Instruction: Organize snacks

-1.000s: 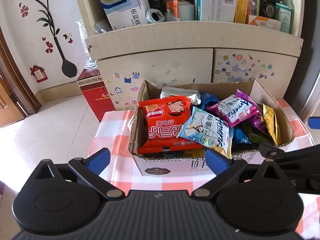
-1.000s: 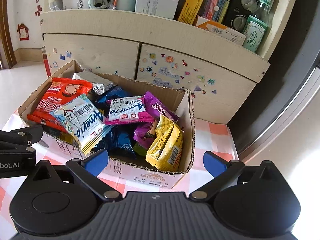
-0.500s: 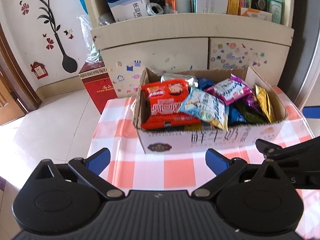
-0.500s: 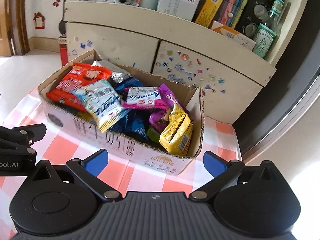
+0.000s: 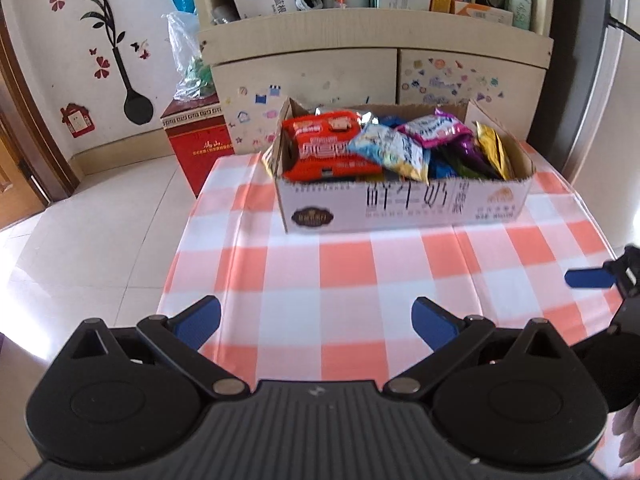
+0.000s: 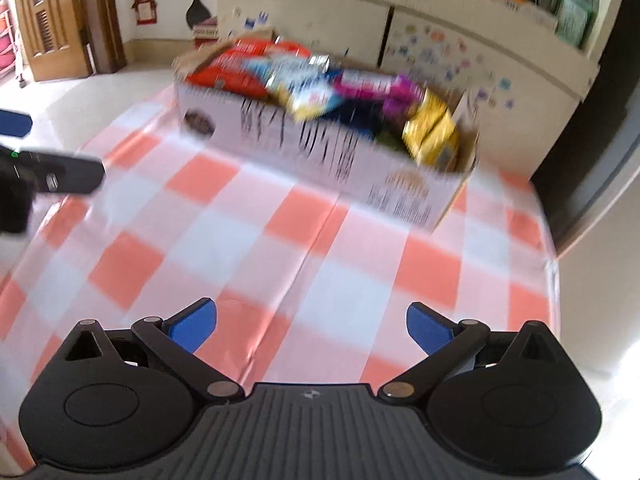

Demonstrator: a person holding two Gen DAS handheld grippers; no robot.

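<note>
A cardboard box [image 5: 404, 208] [image 6: 320, 160] full of snack packets stands at the far side of a table under a red-and-white checked cloth [image 5: 348, 276] [image 6: 248, 236]. On top lie a red packet [image 5: 324, 148], a pale blue one [image 5: 392, 152], a pink one [image 5: 432, 130] and a yellow one [image 5: 494, 152] [image 6: 430, 134]. My left gripper [image 5: 316, 324] hangs open and empty over the near part of the cloth. My right gripper [image 6: 312, 326] is open and empty too, well back from the box. The right wrist view is blurred.
Behind the table is a cream cabinet [image 5: 376, 68] with stickers and a shelf crowded with boxes and bottles. A red carton [image 5: 198, 144] with a plastic bag on it stands on the tiled floor at the left. A wooden door [image 6: 52, 20] is further left.
Both grippers have pulled back from the box toward the near edge of the table. The box now looks smaller and much more checked cloth shows in front of it. Both stay open.
</note>
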